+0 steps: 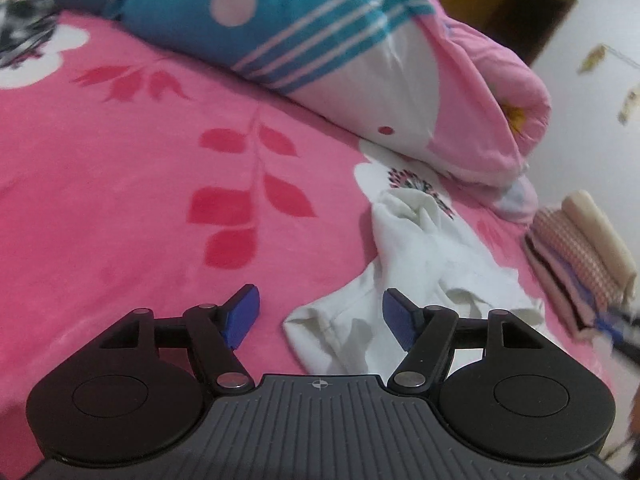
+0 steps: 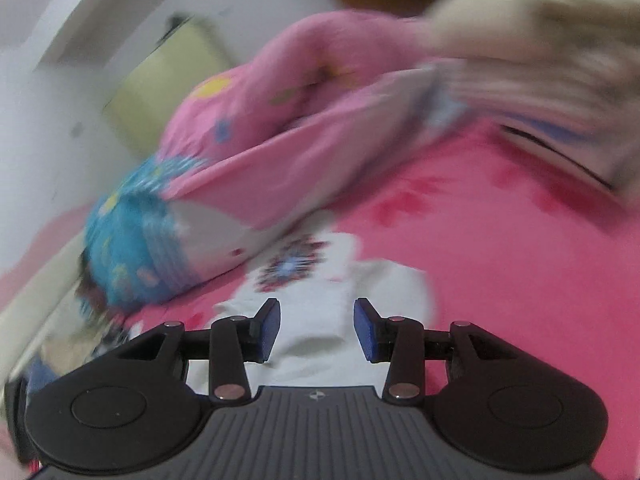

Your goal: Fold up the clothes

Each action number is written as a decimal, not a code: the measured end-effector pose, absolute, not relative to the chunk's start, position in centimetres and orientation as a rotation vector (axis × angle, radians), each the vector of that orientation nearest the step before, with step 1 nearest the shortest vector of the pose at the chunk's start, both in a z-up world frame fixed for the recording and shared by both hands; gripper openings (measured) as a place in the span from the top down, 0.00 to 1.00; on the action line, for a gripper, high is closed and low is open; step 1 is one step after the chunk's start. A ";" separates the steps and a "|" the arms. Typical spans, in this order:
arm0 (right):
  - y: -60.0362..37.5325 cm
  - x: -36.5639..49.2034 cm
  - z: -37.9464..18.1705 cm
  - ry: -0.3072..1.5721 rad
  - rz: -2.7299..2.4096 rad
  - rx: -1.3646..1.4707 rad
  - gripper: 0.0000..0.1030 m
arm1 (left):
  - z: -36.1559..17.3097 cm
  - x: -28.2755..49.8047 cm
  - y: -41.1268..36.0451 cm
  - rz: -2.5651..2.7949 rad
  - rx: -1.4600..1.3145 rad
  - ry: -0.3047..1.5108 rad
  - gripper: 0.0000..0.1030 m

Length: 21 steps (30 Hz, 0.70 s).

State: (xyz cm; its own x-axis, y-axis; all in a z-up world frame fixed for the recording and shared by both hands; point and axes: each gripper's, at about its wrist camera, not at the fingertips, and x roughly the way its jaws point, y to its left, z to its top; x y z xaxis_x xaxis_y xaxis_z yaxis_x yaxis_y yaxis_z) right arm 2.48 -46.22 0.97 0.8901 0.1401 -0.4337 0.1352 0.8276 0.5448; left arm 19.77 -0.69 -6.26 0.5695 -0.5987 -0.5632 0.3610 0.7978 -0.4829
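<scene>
Jaws on the left gripper (image 1: 320, 320) stand apart and empty. From that wrist, the white garment (image 1: 412, 280) lies crumpled on the pink blanket (image 1: 120, 200), ahead and to the right of the pads, its long axis running away toward the pillow (image 1: 360, 60); a folded stack (image 1: 580, 256) sits near the blanket's right edge, with open blanket to the left.

From the right wrist, the right gripper (image 2: 316, 330) is likewise parted and empty, directly over the garment (image 2: 320, 320), so probably nearer.

No readable text, label or number shows anywhere.
</scene>
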 end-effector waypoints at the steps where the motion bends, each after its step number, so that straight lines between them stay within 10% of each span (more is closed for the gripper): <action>1: -45.4 4.1 1.7 0.505 0.055 0.575 0.58 | -6.4 19.6 -0.8 -0.580 -0.320 0.772 0.35; 14: -28.9 23.0 1.0 0.941 0.343 0.332 0.59 | -7.4 19.7 -0.8 -0.608 -0.313 0.760 0.93; 21: -25.7 26.0 0.0 0.984 0.305 0.250 0.60 | -7.1 18.3 0.4 -0.542 -0.381 0.708 0.97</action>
State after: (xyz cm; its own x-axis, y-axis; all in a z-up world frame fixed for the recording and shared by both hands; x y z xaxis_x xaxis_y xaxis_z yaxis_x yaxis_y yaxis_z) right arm 26.04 -25.68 -0.01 0.5172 0.3633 -0.7750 -0.1391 0.9291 0.3427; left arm 18.25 0.37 -7.12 0.6322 -0.5860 -0.5068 0.3364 0.7969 -0.5017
